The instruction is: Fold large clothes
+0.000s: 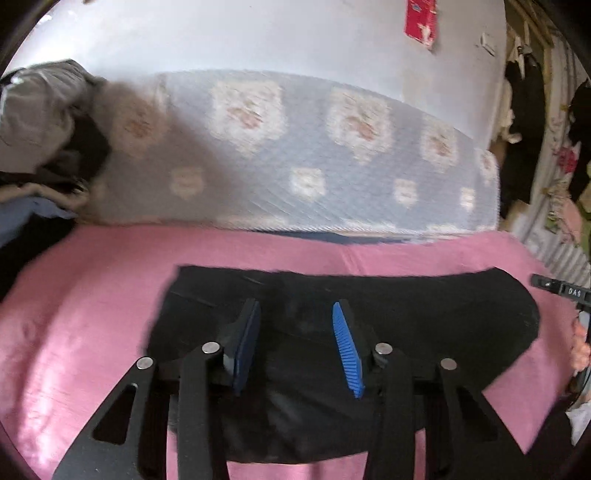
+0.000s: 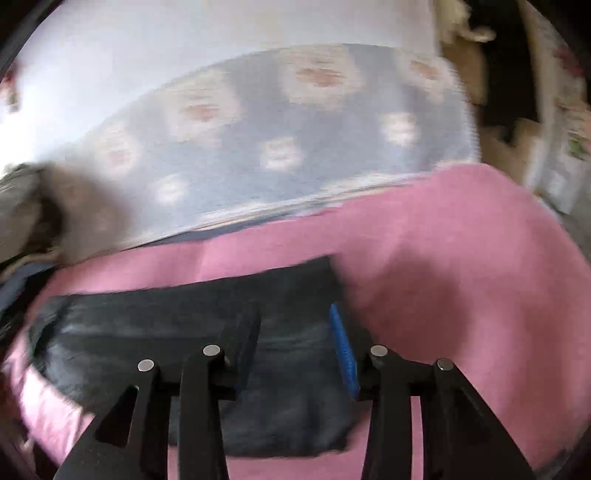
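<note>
Hovering released over the folded black garment [image 1: 369, 306], both grippers [image 1: 295, 314] [image 2: 295, 321] have pink sheet [image 1: 74, 332] bare around its edges.

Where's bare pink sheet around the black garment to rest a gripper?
Bare pink sheet lies right of the black garment, and left of it in the left wrist view. A narrow strip runs before the patterned blue quilt. The clothes pile crowds the far-left corner.

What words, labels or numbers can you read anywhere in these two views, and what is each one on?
"DAS": white letters on the black device at the right edge of the left wrist view.
Red hanging on the wall: it bears a pale design, too blurred to read.
Right wrist view: no text to be read.
</note>
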Motion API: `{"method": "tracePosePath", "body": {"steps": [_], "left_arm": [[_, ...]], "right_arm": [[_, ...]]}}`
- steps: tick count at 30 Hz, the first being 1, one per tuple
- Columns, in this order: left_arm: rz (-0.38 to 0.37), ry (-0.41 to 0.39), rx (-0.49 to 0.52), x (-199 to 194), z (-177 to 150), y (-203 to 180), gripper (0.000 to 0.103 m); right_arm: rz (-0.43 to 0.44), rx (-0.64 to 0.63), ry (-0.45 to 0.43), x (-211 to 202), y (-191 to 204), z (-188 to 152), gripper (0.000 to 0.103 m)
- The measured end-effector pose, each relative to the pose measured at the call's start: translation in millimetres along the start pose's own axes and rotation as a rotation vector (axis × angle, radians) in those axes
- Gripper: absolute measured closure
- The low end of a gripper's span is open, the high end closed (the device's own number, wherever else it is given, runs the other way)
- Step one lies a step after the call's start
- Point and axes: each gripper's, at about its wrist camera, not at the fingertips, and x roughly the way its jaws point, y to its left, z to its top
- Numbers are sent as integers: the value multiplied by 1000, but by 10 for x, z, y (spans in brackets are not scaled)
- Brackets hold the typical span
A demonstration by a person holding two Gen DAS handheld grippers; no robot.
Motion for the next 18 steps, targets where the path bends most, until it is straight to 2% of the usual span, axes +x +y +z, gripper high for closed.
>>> {"method": "tracePosePath", "body": {"steps": [2, 6, 9, 10, 11, 13, 14, 15, 18], "left_arm": [[-25, 41, 14, 96, -56, -166, 70], [-45, 106, 64, 345, -215, -442, 70], [-49, 117, 65, 415, -327, -512, 70], [-44, 113, 61, 422, -358, -515, 70], [-37, 109, 60, 449, -374, -524, 70], [-17, 112, 60, 528, -414, -515, 70], [-13, 126, 54, 595, -441, -499, 70], [-14, 139, 39, 666, -476, -473, 70], [-5, 160, 40, 849, -602, -437, 70]], "right_arm": [[80, -37, 21, 26, 269, -78, 62], [171, -118, 146, 311, 796, -328, 65], [132, -177, 151, 471, 979, -458, 65], [149, -168, 152, 511, 981, -470, 67], [203, -134, 167, 549, 979, -470, 71], [295, -53, 207, 632, 979, -469, 86], [321, -46, 231, 668, 1024, -482, 89], [310, -63, 242, 693, 1083, -489, 95], [246, -115, 250, 832, 1337, -586, 95]]}}
